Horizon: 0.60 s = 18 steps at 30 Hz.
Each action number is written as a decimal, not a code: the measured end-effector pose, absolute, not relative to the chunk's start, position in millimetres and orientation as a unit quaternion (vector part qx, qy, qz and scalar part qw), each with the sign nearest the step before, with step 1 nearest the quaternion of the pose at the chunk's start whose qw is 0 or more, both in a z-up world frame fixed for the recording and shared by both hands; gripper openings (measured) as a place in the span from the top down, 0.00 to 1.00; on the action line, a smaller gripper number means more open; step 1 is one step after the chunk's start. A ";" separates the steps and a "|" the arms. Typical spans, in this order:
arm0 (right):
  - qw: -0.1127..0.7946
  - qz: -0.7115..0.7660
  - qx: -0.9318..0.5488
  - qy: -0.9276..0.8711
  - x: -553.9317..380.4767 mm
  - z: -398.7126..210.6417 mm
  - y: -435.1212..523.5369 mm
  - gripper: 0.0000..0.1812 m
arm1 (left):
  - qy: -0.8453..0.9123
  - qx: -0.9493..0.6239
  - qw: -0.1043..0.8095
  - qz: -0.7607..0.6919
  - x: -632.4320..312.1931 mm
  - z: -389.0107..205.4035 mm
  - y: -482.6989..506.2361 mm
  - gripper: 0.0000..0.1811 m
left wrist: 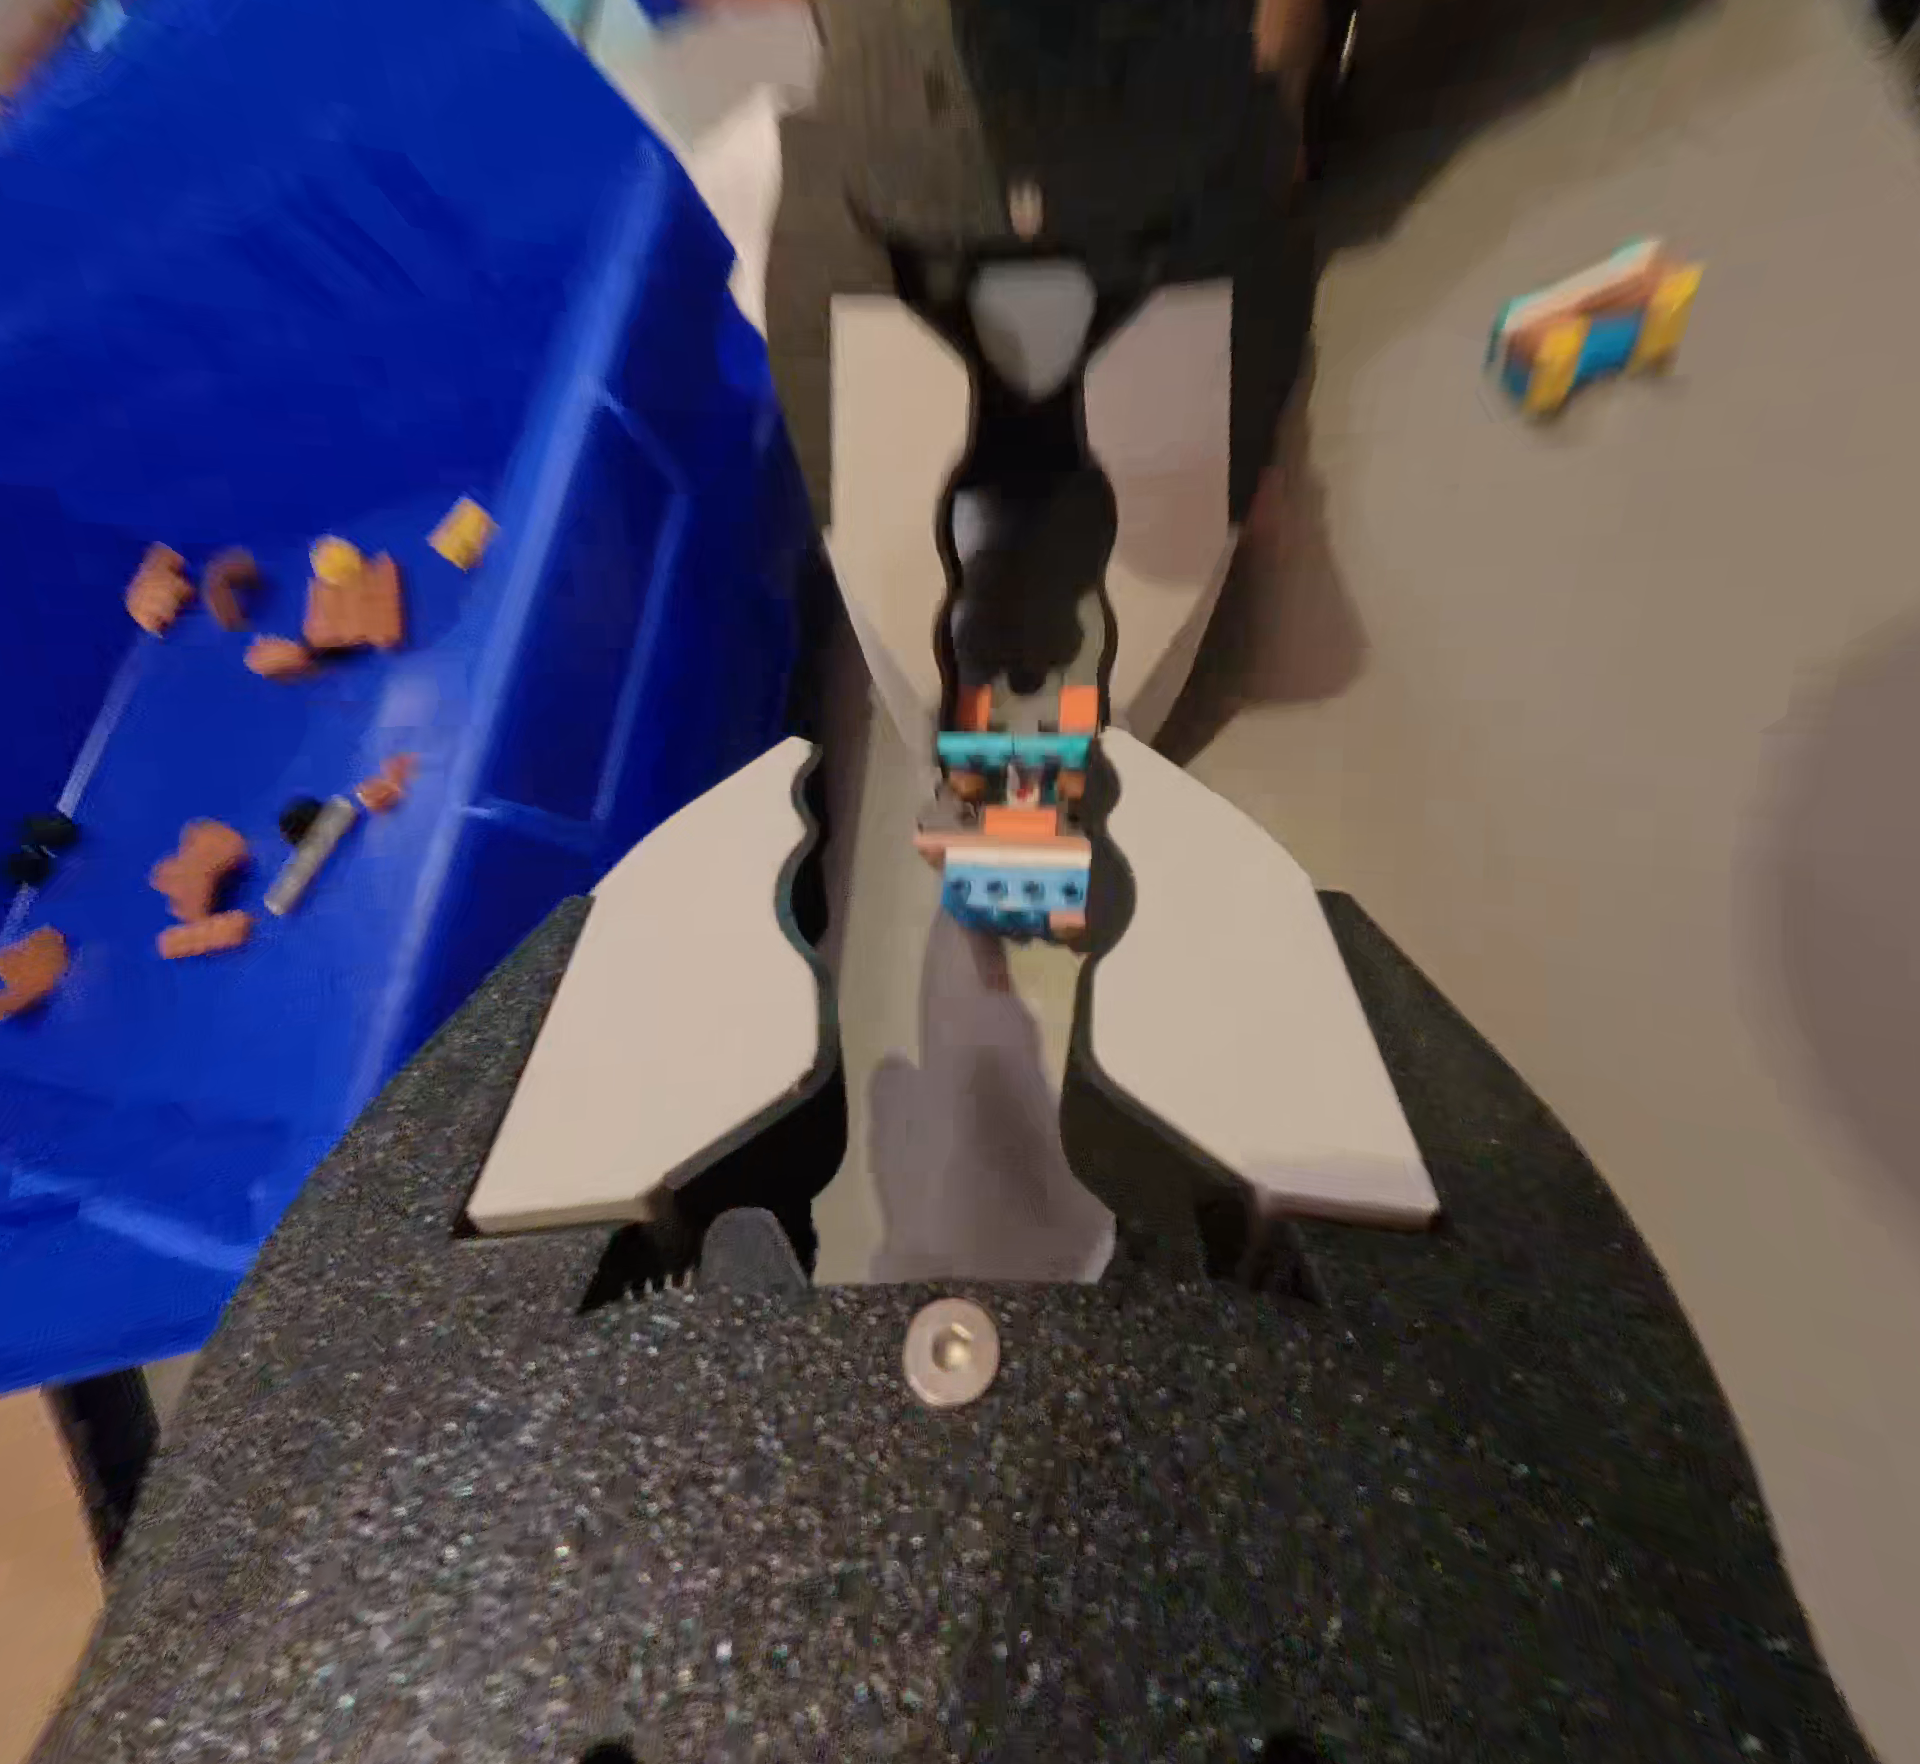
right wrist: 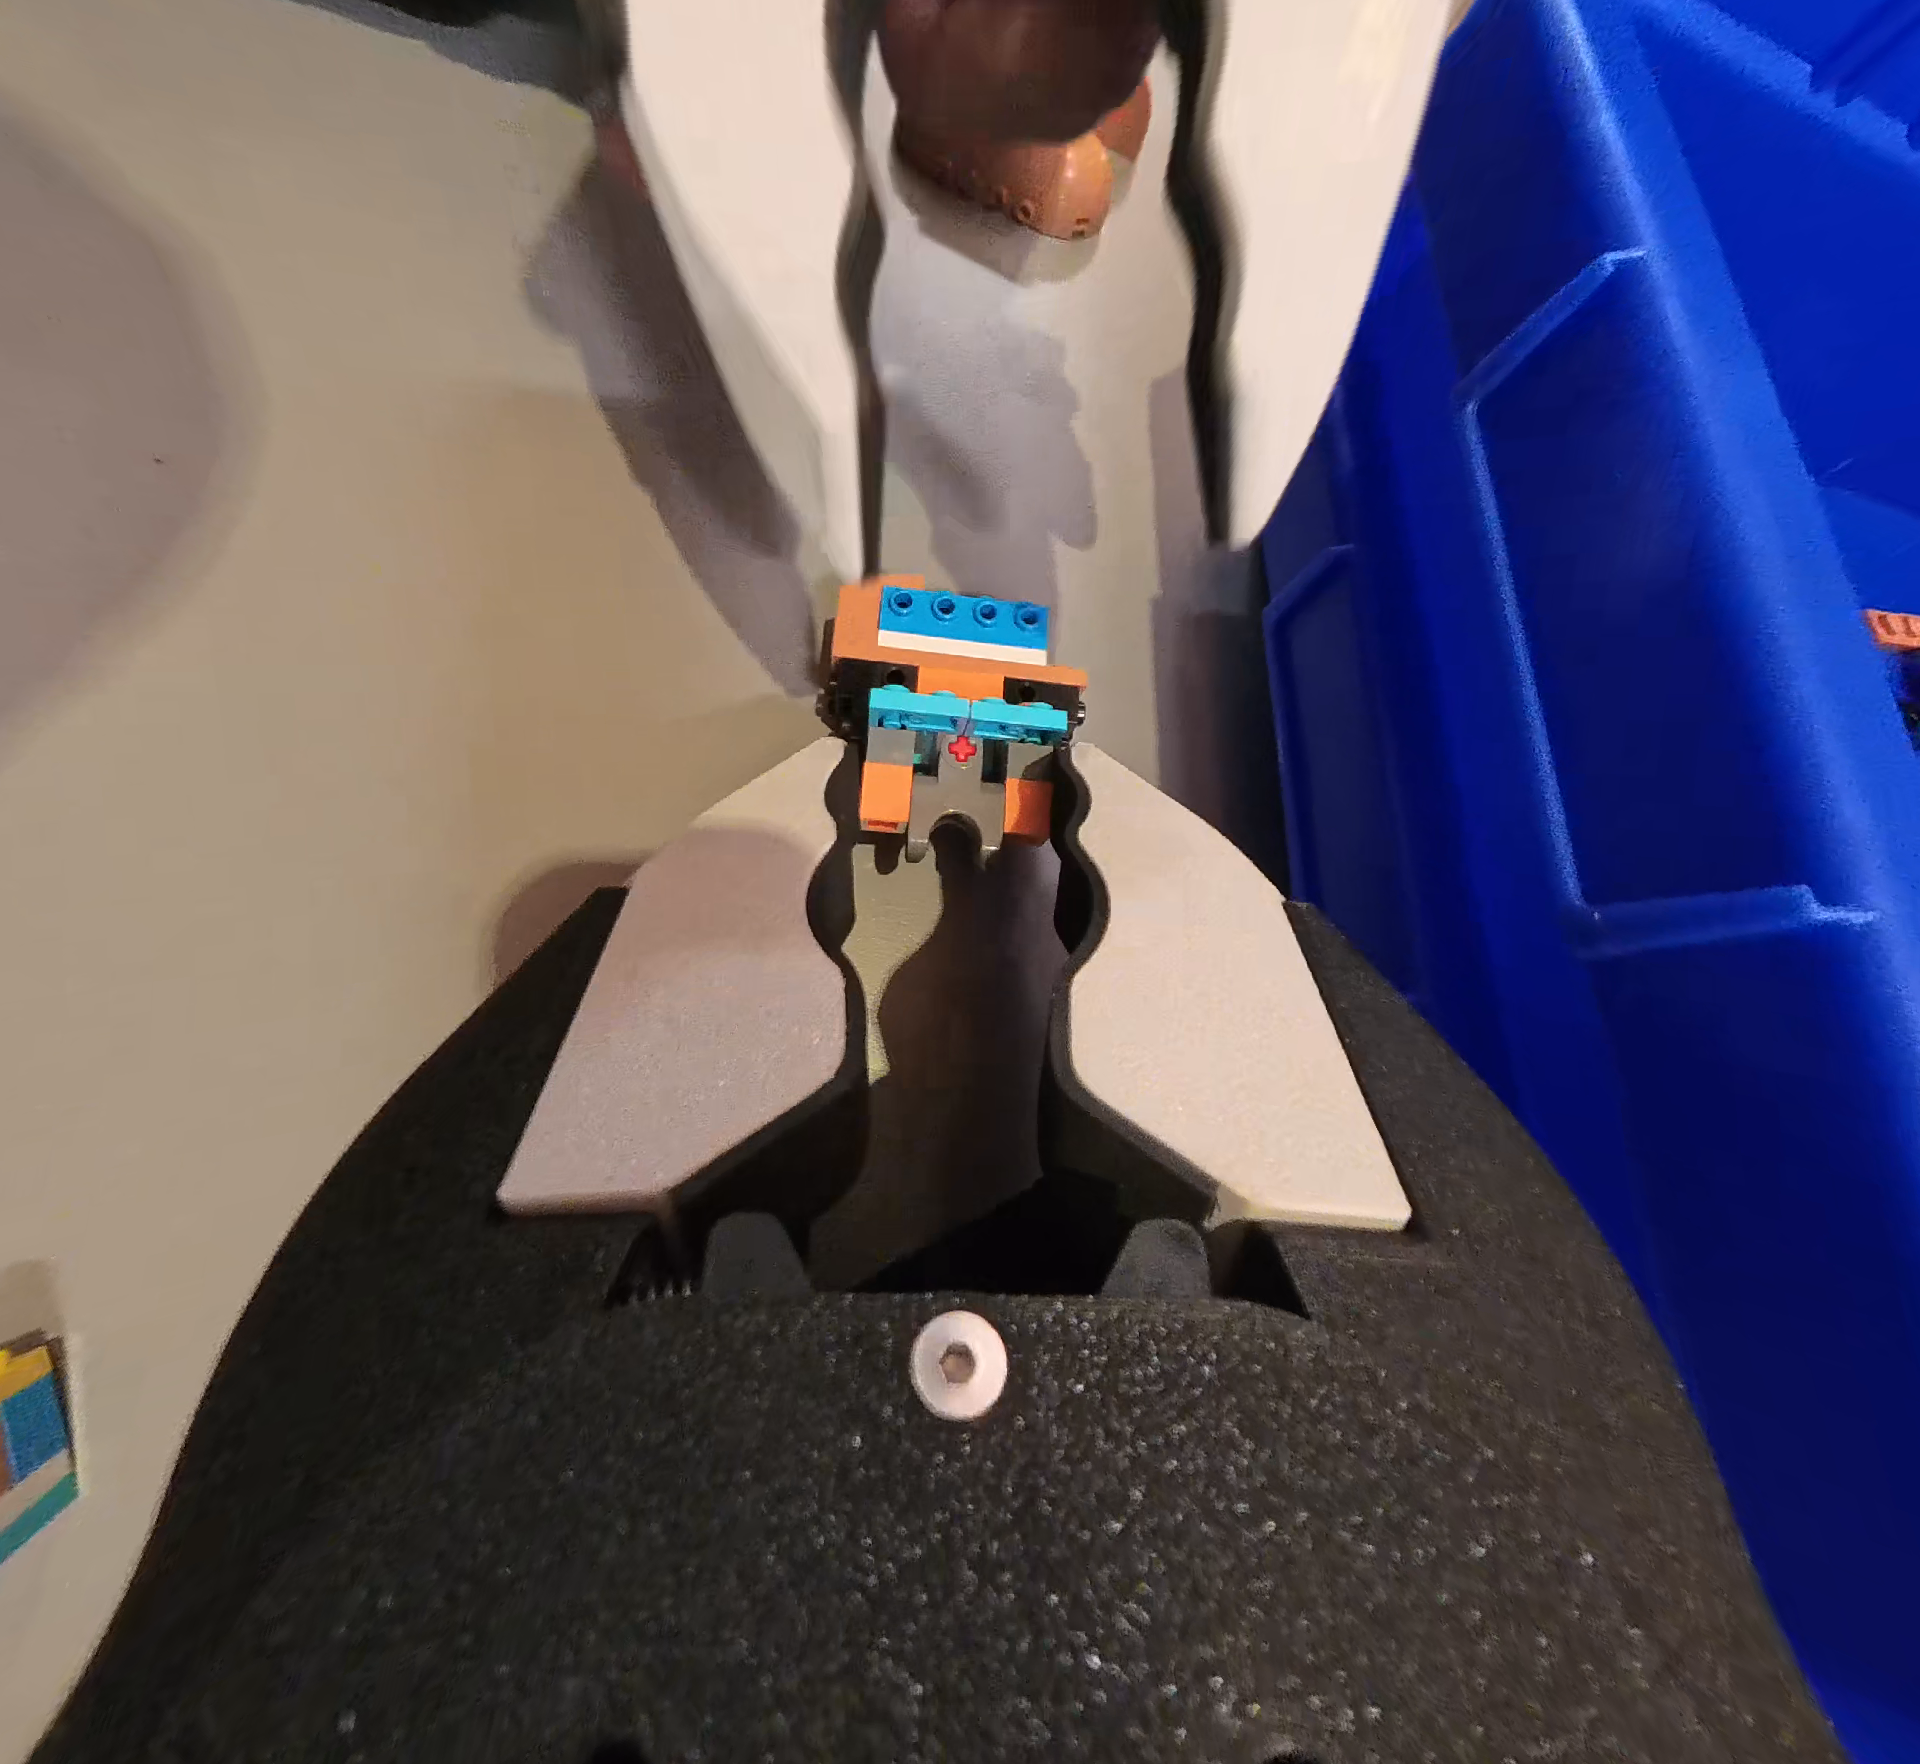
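Note:
A small brick model (left wrist: 1013,883), orange, teal and blue, hangs above the beige table (left wrist: 1558,779) between the two grippers, which face each other. My right gripper (right wrist: 951,738) is shut on its orange and grey end; it also shows in the left wrist view (left wrist: 1023,675), coming from the far side. My left gripper (left wrist: 961,748) is open around the model's blue studded end (right wrist: 966,618), with its right finger close against the model and a gap on the left. A blurred brown studded piece (right wrist: 1023,145) shows between the left gripper's fingers farther back; I cannot tell what holds it.
A big blue bin (left wrist: 312,312) stands left of my left gripper, also in the right wrist view (right wrist: 1662,675), with loose brown and orange pieces (left wrist: 353,608), a grey pin (left wrist: 312,857) and black bits inside. A second small brick model (left wrist: 1595,327) lies on the table. Both grippers' tips are close together, under 4 cm apart.

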State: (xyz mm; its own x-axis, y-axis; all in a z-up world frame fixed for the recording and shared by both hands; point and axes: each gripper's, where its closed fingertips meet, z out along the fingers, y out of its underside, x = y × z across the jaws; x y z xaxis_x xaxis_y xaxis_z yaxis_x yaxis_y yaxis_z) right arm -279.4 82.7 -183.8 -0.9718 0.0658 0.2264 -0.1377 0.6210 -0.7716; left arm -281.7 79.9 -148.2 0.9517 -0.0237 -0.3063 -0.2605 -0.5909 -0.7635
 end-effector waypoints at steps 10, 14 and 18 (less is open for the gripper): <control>0.126 0.435 0.033 -0.891 -275.9 -184.0 82.4 0.81 | 0.056 -0.915 0.395 0.064 -276.0 -196.6 89.5 0.71; 0.159 0.432 0.048 -0.887 -278.4 -182.8 83.4 0.81 | 0.011 -0.915 0.402 0.023 -278.2 -196.4 87.5 0.71; 0.232 0.417 0.117 -0.871 -280.3 -181.0 89.9 0.84 | -0.043 -0.910 0.411 -0.031 -279.4 -193.4 84.9 0.71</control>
State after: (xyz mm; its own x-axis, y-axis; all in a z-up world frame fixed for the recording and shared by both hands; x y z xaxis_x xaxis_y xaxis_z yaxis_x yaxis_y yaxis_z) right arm -280.3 89.9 -181.0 -0.8650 -0.0104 0.5016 -0.3974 0.6246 -0.6723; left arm -279.4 84.9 -193.4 0.9944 0.0525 0.0921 0.1039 -0.6582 -0.7456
